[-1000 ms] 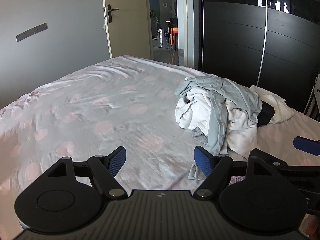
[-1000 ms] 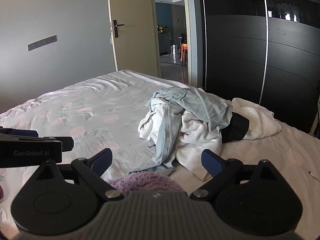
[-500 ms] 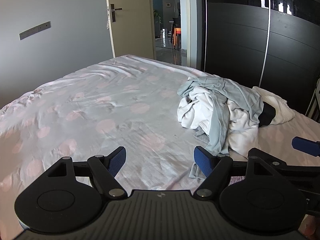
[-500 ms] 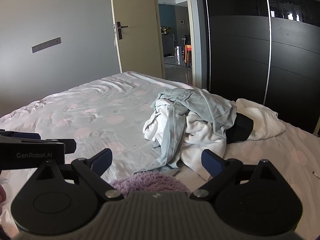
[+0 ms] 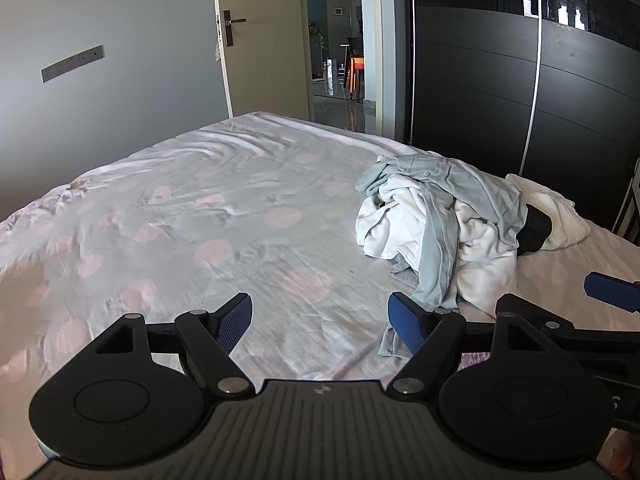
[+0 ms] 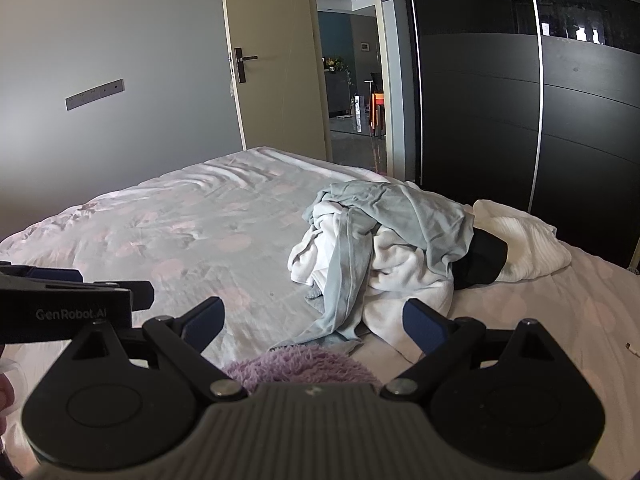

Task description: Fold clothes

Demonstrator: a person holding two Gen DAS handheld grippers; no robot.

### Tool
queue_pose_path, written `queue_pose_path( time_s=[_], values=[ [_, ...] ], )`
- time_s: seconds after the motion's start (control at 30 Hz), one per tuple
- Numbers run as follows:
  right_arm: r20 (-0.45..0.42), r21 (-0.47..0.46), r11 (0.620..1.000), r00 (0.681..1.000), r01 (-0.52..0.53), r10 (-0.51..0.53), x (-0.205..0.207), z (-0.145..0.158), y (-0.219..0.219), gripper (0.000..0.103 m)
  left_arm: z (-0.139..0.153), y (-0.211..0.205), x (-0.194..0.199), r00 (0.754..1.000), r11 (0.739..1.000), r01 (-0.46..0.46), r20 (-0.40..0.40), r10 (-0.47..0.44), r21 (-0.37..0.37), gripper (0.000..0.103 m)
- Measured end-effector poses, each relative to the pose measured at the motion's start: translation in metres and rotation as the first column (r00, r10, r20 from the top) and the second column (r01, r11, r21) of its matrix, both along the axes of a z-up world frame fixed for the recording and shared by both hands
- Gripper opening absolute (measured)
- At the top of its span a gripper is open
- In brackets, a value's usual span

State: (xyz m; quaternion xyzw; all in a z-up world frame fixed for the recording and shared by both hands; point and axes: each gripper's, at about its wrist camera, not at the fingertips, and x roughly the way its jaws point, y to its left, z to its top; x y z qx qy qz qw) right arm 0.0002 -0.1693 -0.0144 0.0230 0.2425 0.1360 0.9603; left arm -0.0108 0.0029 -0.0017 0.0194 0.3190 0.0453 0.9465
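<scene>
While you hold both tools low over the bed (image 5: 240,208), your left gripper (image 5: 320,318) has its fingers spread, empty. Ahead to its right, the clothes pile (image 5: 440,216) (grey-green, white, black) lies crumpled. Your right gripper (image 6: 314,320) is likewise spread wide above a purple fluffy item (image 6: 300,368).

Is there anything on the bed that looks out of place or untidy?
Yes. A heap of clothes lies crumpled and tangled on the bed, unfolded, with a grey-green garment draped over white ones. Nothing looks spilled or damaged.
</scene>
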Motion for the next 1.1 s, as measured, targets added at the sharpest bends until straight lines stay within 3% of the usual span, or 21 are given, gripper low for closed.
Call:
queue_pose_path(
  time_s=[0.73,1.1],
  values=[
    [-0.008,-0.002,1.0,1.0,-0.011,0.011,0.004,-0.005,0.001,0.097,-0.006,0.001,0.005,1.0,1.0,-0.008,-0.019,0.008,-0.007,0.074],
    [0.005,-0.024,0.997,0.997,-0.071,0.071,0.032,-0.004,0.007,0.097,-0.018,0.017,0.023,0.999,1.0,-0.011,-0.053,0.012,0.011,0.074]
  ],
)
